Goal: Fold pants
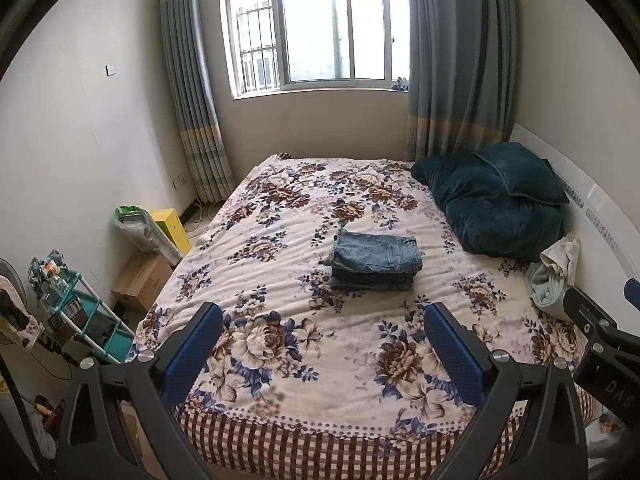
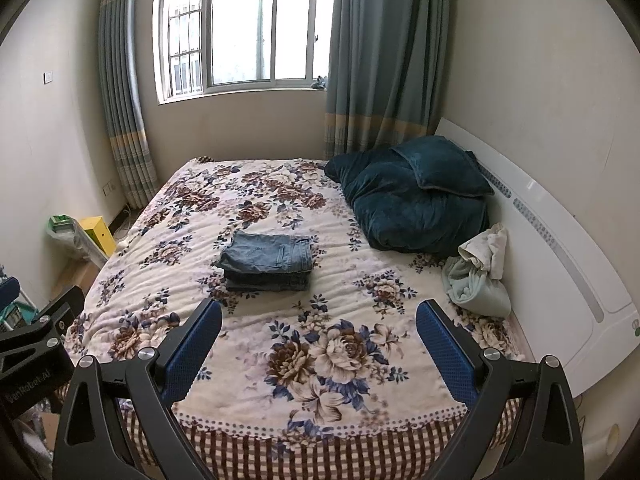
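A pair of blue denim pants (image 1: 376, 261) lies folded into a compact stack in the middle of the floral bed cover (image 1: 280, 352); it also shows in the right wrist view (image 2: 267, 261). My left gripper (image 1: 323, 312) is open and empty, held above the bed's near end, well short of the pants. My right gripper (image 2: 318, 308) is open and empty too, beside the left one. Part of the right gripper shows at the right edge of the left wrist view (image 1: 600, 332), and part of the left gripper shows at the left edge of the right wrist view (image 2: 36, 332).
A dark teal blanket and pillow (image 2: 416, 196) pile up at the back right of the bed. A bundle of white and pale green cloth (image 2: 480, 272) lies by the white headboard (image 2: 560, 264). Boxes (image 1: 144, 280), a yellow box (image 1: 172, 228) and a teal rack (image 1: 80, 320) stand on the floor to the left.
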Demonstrator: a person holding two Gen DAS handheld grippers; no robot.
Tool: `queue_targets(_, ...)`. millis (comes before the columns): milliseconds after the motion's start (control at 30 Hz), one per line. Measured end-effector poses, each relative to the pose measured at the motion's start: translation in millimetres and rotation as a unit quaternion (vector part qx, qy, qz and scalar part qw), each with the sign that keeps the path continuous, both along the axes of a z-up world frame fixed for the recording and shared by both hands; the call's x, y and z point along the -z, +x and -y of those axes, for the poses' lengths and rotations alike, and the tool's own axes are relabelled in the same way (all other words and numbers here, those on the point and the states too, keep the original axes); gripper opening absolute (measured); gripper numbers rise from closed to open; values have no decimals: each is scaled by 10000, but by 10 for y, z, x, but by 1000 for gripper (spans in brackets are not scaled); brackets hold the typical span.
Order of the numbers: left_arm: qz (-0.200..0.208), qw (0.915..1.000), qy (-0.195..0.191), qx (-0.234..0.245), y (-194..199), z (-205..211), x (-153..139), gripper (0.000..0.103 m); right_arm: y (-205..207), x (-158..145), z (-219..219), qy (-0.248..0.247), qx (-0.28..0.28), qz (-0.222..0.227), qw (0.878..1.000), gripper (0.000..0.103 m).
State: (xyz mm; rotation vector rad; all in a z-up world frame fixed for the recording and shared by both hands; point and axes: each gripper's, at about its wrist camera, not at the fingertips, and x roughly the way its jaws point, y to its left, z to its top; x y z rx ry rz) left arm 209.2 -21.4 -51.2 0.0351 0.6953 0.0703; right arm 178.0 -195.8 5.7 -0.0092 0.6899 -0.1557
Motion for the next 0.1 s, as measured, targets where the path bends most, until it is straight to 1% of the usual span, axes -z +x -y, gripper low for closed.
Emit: queue_targets(100,20,10000,-9,17,15,0,-17,103,-3,-1,-4,1,-18,-7,10000,100)
